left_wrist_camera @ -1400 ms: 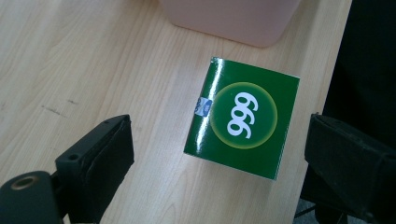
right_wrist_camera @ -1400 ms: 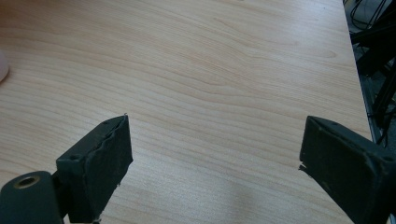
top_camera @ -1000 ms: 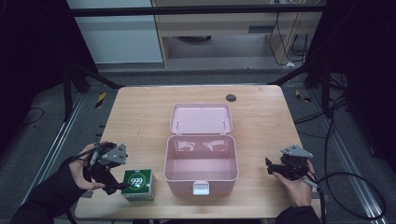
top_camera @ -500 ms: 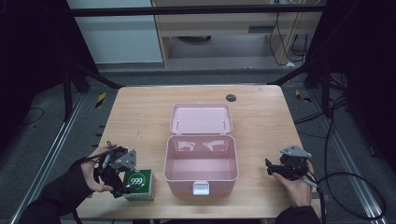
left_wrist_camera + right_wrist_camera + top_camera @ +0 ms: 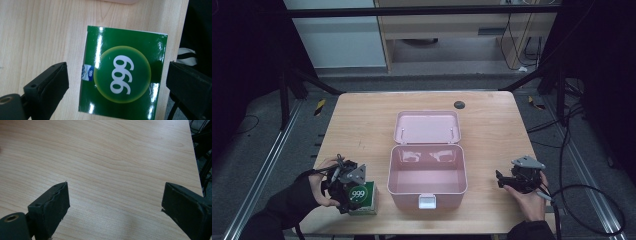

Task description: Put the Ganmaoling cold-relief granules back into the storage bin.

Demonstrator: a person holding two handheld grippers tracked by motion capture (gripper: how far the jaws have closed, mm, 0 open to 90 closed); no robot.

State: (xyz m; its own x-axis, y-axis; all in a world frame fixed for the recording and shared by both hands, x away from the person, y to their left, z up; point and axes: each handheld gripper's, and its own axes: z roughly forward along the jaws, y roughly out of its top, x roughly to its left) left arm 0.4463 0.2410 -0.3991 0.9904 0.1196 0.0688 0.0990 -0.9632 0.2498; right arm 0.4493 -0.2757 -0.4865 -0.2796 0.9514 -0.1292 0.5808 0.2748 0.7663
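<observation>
Above the green box (image 5: pixel 123 75), the left gripper (image 5: pixel 117 85) hangs with jaws spread wide; lowering squarely so both jaws straddle its sides should secure it. Right gripper (image 5: pixel 115 205) gapes empty.

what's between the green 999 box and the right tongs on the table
In the high view, the open pink case sits between the green 999 box and the right tongs, with bare wooden table on either side of it.
</observation>
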